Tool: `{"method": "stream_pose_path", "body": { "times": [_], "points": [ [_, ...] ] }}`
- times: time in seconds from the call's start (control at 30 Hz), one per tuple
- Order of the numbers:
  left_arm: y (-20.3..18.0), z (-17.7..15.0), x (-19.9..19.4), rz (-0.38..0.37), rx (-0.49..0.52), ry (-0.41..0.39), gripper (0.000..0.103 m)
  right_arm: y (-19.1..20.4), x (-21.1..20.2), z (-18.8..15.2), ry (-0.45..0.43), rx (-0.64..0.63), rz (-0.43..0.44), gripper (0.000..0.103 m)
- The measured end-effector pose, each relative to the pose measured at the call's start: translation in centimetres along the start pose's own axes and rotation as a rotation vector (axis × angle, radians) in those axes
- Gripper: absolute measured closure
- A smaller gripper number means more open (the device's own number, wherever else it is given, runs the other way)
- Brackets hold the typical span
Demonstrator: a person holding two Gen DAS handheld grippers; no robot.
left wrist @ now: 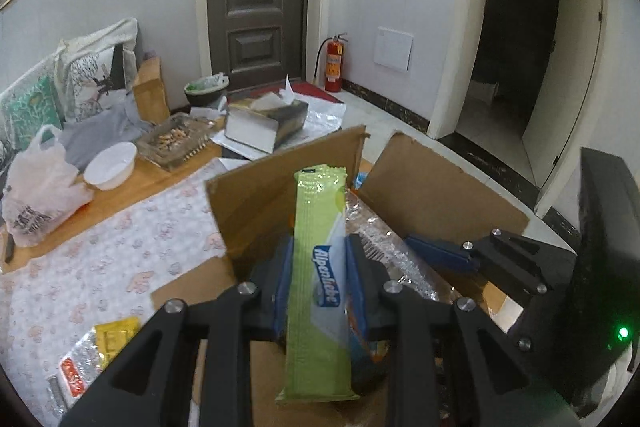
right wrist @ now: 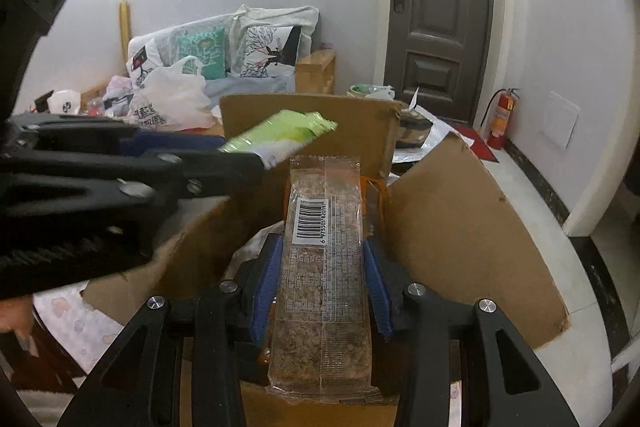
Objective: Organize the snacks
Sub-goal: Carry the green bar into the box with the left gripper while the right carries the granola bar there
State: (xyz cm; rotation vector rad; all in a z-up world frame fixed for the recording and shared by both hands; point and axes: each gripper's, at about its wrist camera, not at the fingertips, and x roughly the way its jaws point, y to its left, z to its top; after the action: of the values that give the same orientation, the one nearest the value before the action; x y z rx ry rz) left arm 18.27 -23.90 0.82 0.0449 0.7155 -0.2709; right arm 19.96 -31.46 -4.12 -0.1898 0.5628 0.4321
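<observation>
Cardboard box (left wrist: 440, 187) is standing open on the patterned tablecloth (left wrist: 120, 247), flaps raised, and we are seeing both tools held over its opening. Our right gripper (right wrist: 323, 275) is clamping a clear-wrapped grain bar (right wrist: 324, 267) between its blue pads (right wrist: 267, 279), barcode facing up, the bar pointing into the box. Our left gripper (left wrist: 319, 279) is pinching a green Alpenliebe packet (left wrist: 316, 267) lengthwise, the packet just above the box's near flap. Beside the box, small loose snack sachets (left wrist: 100, 347) are lying on the cloth.
</observation>
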Motion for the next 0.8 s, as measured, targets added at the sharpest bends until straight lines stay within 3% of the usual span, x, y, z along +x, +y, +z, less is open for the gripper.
{"method": "stream_pose_path", "body": {
  "times": [0.3, 0.8],
  "points": [
    [0.0, -0.4, 2.4, -0.017, -0.011, 0.043, 0.080, 0.4, 0.7, -0.1, 0.011, -0.010, -0.002, 0.067],
    [0.7, -0.4, 3.1, -0.027, -0.009, 0.061, 0.080, 0.6, 0.9, -0.2, 0.018, -0.012, -0.006, 0.066]
  ]
}}
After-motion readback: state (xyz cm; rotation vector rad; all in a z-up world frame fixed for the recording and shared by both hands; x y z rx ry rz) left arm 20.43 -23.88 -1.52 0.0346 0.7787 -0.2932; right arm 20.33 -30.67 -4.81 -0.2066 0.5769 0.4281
